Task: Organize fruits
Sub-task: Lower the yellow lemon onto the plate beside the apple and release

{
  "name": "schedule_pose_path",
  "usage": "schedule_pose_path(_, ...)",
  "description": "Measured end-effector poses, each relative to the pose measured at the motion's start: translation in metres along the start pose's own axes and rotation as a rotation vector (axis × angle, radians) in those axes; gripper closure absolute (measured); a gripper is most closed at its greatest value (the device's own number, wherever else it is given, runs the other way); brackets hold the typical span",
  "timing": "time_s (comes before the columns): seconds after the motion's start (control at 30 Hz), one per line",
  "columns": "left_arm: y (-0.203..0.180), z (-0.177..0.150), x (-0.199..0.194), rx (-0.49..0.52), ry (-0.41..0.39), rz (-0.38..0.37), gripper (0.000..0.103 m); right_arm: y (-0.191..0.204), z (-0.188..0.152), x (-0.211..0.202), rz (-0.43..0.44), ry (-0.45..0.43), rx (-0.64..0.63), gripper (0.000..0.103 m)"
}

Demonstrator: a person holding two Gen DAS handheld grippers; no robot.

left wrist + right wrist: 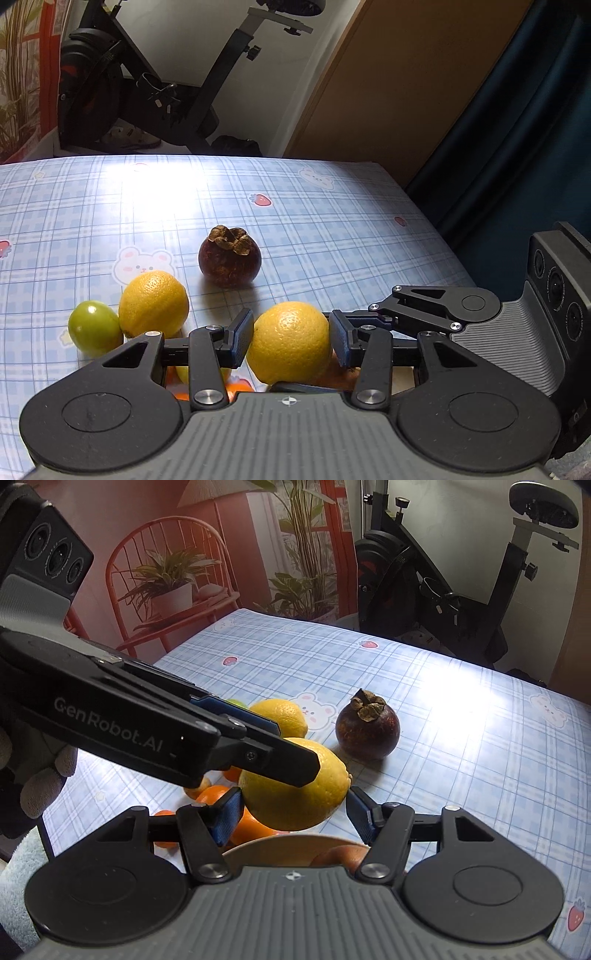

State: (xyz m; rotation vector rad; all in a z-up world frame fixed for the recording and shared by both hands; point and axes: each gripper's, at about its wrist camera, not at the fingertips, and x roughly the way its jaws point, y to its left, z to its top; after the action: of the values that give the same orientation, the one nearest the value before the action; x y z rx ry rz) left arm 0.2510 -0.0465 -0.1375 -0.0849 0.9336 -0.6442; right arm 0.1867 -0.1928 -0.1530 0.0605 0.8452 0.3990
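- Held lemon [290,343]: a yellow citrus fruit clamped between the pads of the left tool [291,341], raised above the counter [332,229]; in the right wrist view the same fruit [295,794] sits between the fingers of the right tool [293,808], which are spread and seem not to press on it, though contact on the far side is hard to judge.
- Bowl [280,845]: its pale rim lies directly under the held lemon, with an orange-brown fruit [341,854] inside.
- Small oranges [221,795]: clustered on the counter beside the bowl.
- Second lemon [153,303]: rests on the counter, touching a green fruit [94,328].
- Mangosteen [229,256]: stands apart, calyx upward.
- Counter: covered in blue plaid cloth printed with bears and strawberries.
- Background: exercise bike [147,74].
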Motion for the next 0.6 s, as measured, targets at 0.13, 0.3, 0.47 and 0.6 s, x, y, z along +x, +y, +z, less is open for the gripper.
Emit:
schedule_pose_path(0.13,-0.013,-0.013,-0.015,0.021,-0.002,-0.008,0.056,0.016,-0.011,-0.017,-0.011,-0.018,0.007,0.039)
schedule_pose_path(0.3,-0.026,-0.035,-0.024,0.060,0.010,-0.013,0.056,0.029,-0.031,-0.030,-0.028,-0.016,0.022,0.039)
schedule_pose_path(0.47,-0.028,-0.053,-0.015,0.089,0.047,-0.003,0.055,0.034,-0.048,-0.022,-0.035,0.003,0.074,0.039)
schedule_pose_path(0.6,-0.020,-0.058,-0.004,0.072,0.067,0.010,0.055,0.034,-0.051,-0.007,-0.045,0.022,0.110,0.039)
